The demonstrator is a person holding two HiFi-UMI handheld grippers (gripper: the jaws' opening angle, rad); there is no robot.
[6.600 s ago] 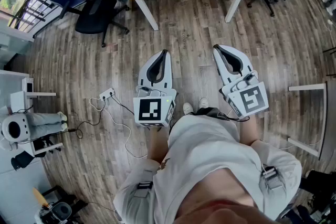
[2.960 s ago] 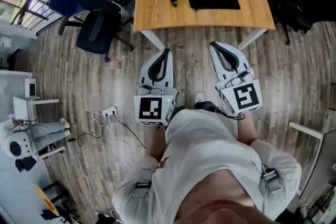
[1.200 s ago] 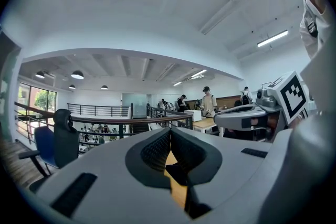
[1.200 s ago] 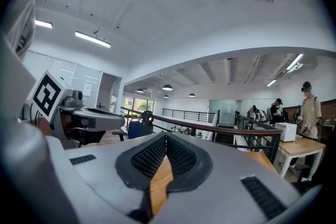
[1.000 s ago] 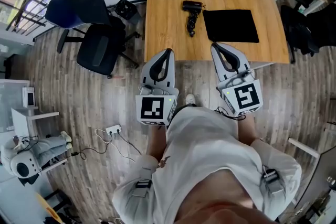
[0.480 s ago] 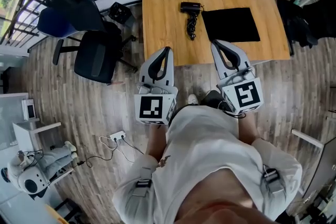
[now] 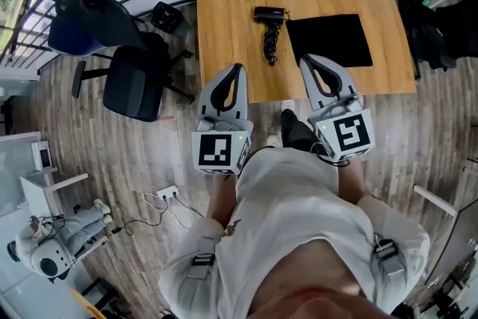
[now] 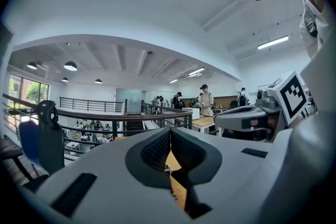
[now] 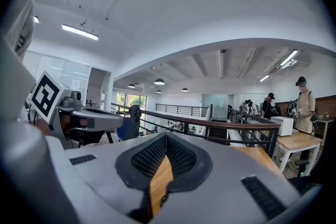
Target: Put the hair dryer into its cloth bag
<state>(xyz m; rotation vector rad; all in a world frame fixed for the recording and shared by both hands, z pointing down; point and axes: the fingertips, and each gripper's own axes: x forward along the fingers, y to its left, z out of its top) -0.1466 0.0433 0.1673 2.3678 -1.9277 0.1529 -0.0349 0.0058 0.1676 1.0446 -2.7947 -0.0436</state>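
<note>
Head view, left claw and right claw closed, empty, over table edge

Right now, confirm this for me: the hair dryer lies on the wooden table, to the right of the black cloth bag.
Not right: in the head view the hair dryer lies to the left of the black cloth bag, both on the wooden table.

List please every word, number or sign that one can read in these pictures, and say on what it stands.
No readable word or number in any view.
Left gripper: its cube shows a square marker, a black-and-white pattern, no letters.
Right gripper: its cube shows another square marker, likewise no letters.
Hair dryer and cloth bag: any print is too small to tell.
</note>
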